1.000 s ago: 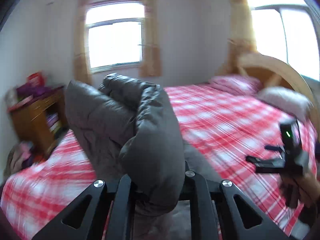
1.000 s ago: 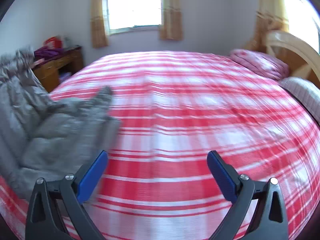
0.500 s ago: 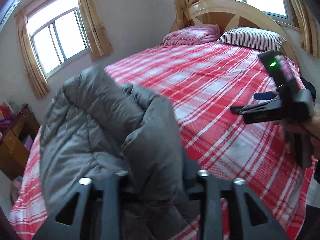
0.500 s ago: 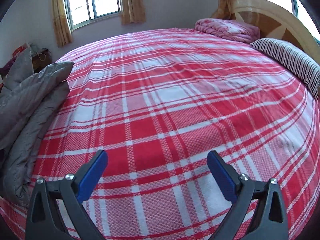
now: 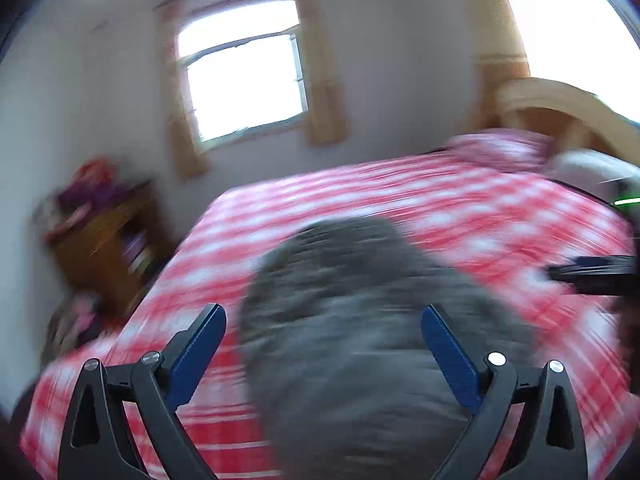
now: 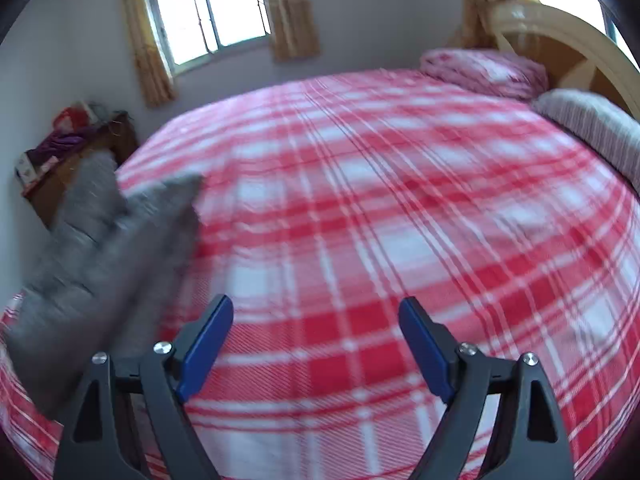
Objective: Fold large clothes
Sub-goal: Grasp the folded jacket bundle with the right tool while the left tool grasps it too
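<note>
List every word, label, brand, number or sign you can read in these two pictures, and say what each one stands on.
None can be read.
Clutter on the wooden cabinet: any print is too small and blurred to make out.
Grey padded coat, red checked bedspread, folded pink quilt, striped pillow: only patterns, no lettering shows.
Left gripper and right gripper: no markings show.

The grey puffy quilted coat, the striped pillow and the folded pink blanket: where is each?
Grey puffy quilted coat (image 5: 360, 320), left wrist view, middle of its bulk.
Striped pillow (image 6: 592, 132), right wrist view, its top surface.
Folded pink blanket (image 6: 480, 68), right wrist view, its top face.
</note>
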`<state>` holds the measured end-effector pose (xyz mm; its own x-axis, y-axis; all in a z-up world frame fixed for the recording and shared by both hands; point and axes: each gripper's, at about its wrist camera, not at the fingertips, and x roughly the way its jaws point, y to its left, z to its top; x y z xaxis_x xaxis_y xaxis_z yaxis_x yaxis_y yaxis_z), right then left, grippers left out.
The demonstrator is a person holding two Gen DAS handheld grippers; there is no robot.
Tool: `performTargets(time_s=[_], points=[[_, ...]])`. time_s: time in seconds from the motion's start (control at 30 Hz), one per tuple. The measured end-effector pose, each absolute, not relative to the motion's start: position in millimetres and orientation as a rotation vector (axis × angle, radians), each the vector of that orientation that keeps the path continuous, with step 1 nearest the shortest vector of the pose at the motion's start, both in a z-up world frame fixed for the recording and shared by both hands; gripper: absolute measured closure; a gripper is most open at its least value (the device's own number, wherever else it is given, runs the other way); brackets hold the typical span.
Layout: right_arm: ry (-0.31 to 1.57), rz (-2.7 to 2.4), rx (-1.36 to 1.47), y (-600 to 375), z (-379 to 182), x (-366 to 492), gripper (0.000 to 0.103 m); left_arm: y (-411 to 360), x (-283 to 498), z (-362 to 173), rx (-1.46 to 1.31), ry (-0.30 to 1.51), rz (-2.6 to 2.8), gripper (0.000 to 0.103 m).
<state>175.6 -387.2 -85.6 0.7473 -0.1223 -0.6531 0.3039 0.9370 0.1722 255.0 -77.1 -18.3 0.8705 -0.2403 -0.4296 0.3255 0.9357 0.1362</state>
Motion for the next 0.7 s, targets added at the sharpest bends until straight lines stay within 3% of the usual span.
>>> performTargets(time_s=[0.2, 0.33, 0.47, 0.53, 0.7], points=[[0.693, -0.109, 0.184, -313.1, -13.9, 244.8, 0.017, -17.5, 364.7, -53.1, -0.027, 0.620, 0.010, 0.005], [0.756, -0.044, 0.186, -269.2, -1.5, 294.0, 0.029, -11.9, 381.6, -63.2, -0.083, 0.650, 0.028, 0.005], [0.793, -0.043, 0.170, -235.7, -14.7, 325.3, 0.030, -29.0, 387.4, -68.4, -0.082, 0.630, -0.018, 0.005], [0.819, -0.070, 0.162, -229.4, -34.2, 333.3, 0.037, -41.1, 388.6, -73.1, -0.035, 0.639, -0.028, 0.005], [0.868, -0.136, 0.188, -252.0, -84.3, 328.0, 0.040, -66.5, 384.5, -87.3, 0.004, 0.641, -0.077, 0.005]])
